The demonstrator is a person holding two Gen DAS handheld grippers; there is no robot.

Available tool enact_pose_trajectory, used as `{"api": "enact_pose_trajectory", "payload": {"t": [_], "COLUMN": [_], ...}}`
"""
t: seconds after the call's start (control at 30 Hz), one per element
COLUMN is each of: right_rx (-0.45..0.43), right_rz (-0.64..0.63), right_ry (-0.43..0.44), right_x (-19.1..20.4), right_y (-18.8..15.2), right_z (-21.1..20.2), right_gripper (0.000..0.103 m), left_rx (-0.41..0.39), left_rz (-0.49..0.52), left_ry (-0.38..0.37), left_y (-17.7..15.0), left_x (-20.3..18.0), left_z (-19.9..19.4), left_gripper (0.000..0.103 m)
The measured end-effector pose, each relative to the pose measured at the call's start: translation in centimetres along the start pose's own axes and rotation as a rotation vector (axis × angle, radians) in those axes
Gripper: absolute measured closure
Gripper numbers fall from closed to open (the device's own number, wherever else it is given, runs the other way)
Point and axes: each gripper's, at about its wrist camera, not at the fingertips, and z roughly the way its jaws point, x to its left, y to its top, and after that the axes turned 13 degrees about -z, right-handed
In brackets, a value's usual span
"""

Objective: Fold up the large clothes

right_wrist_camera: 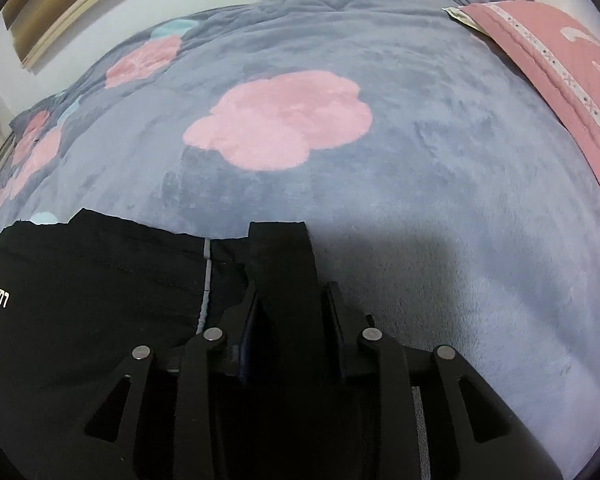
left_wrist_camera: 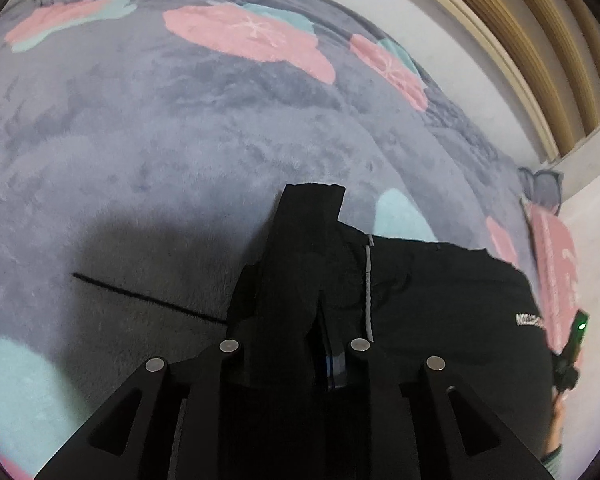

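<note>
A black garment (left_wrist_camera: 440, 300) with a grey zip and white lettering lies on a grey blanket (left_wrist_camera: 160, 140) with pink and teal flowers. My left gripper (left_wrist_camera: 312, 208) is shut on the garment's left edge and holds a fold of black cloth between its fingers. In the right wrist view my right gripper (right_wrist_camera: 278, 236) is shut on the right edge of the same garment (right_wrist_camera: 100, 280), which spreads to the left over the blanket (right_wrist_camera: 420, 160). The other hand-held gripper with a green light (left_wrist_camera: 576, 332) shows at the far right of the left wrist view.
A pink quilted pillow (right_wrist_camera: 560, 60) lies at the blanket's right side; it also shows in the left wrist view (left_wrist_camera: 556, 272). A white wall and wooden slats (left_wrist_camera: 540, 40) stand behind the bed. A thin black cord (left_wrist_camera: 148, 300) lies on the blanket.
</note>
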Motion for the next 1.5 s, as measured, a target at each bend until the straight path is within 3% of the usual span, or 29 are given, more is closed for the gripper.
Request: {"api": "enact_pose_trajectory", "payload": {"t": [0.1,0.17,0.2,0.23,0.33,0.43,0.53,0.7,0.73,0.8,0.83,0.93,1.0,1.07,1.2,1.3,1.33,1.37,1.43,1.5], "right_rx": [0.017,0.065,0.075,0.074,0.015,-0.071,-0.080,-0.048,-0.022,0.015,0.012,-0.008,-0.020,-0.007,-0.034,-0.132,-0.134,-0.109,0.021,0.043], "right_rz": [-0.002,0.028,0.045,0.058,0.094,0.076,-0.015,-0.185,-0.219,-0.271,-0.297,-0.267,-0.258,-0.256,-0.208,-0.174,-0.148,-0.128,-0.075,-0.045], "right_ry": [-0.018,0.028,0.046,0.060,0.088,0.148,0.203,0.223,0.203,0.107,0.053,0.040,0.045,0.056,0.130,0.050,0.026,0.028,0.084,0.124], "right_x": [0.2,-0.3,-0.7,-1.0,-0.9,1.3,6.2,15.7,17.4,19.6,20.4,20.2,20.0,20.0,18.8,17.9,17.4,16.8,15.8,15.1], "right_y": [0.0,0.0,0.1,0.0,-0.5,-1.5,-2.5,-4.7,-5.4,-6.8,-7.5,-8.6,-8.7,-8.4,-6.2,-3.5,-2.6,-2.0,-1.7,-2.2], "right_z": [-0.1,-0.8,-1.7,-2.7,-7.3,-12.4,-15.8,-16.3,-15.2,-12.9,-11.9,-10.2,-10.4,-10.7,-12.9,-14.5,-14.0,-12.8,-8.2,-6.0], "right_gripper": [0.061,0.060,0.058,0.050,0.041,0.040,0.040,0.040,0.040,0.038,0.035,0.035,0.034,0.034,0.033,0.033,0.032,0.032,0.026,0.024], "left_rx": [0.056,0.101,0.083,0.043,-0.097,-0.128,-0.109,0.013,0.056,0.097,0.115,0.169,0.187,0.173,0.090,-0.049,-0.081,-0.083,-0.014,0.006], "left_rz": [-0.023,-0.012,0.013,0.052,0.139,0.218,0.313,0.375,0.377,0.365,0.346,0.199,0.171,0.198,0.261,0.326,0.337,0.332,0.286,0.283], "left_ry": [-0.064,-0.025,0.016,0.050,0.089,0.039,-0.045,-0.160,-0.157,-0.076,-0.053,-0.161,-0.214,-0.218,-0.190,-0.145,-0.099,-0.063,0.051,0.088], "left_y": [0.4,1.1,1.4,1.5,0.9,-1.6,-6.4,-14.7,-16.1,-17.6,-17.9,-16.3,-15.6,-15.9,-16.0,-15.5,-14.9,-14.4,-13.2,-12.9], "left_x": [0.9,0.4,-0.1,-0.8,-2.6,-4.9,-7.9,-11.7,-11.7,-11.5,-11.0,-8.7,-8.1,-8.4,-10.3,-13.1,-13.8,-14.2,-13.9,-13.9], "left_z": [-0.2,-1.8,-3.2,-5.2,-11.4,-15.2,-16.4,-11.6,-9.6,-5.8,-4.0,-2.2,-2.6,-3.0,-5.3,-7.0,-6.5,-5.7,-1.8,0.4], "left_gripper": [0.080,0.078,0.077,0.077,0.068,0.060,0.054,0.053,0.053,0.053,0.053,0.053,0.053,0.053,0.052,0.050,0.041,0.032,0.031,0.031]}}
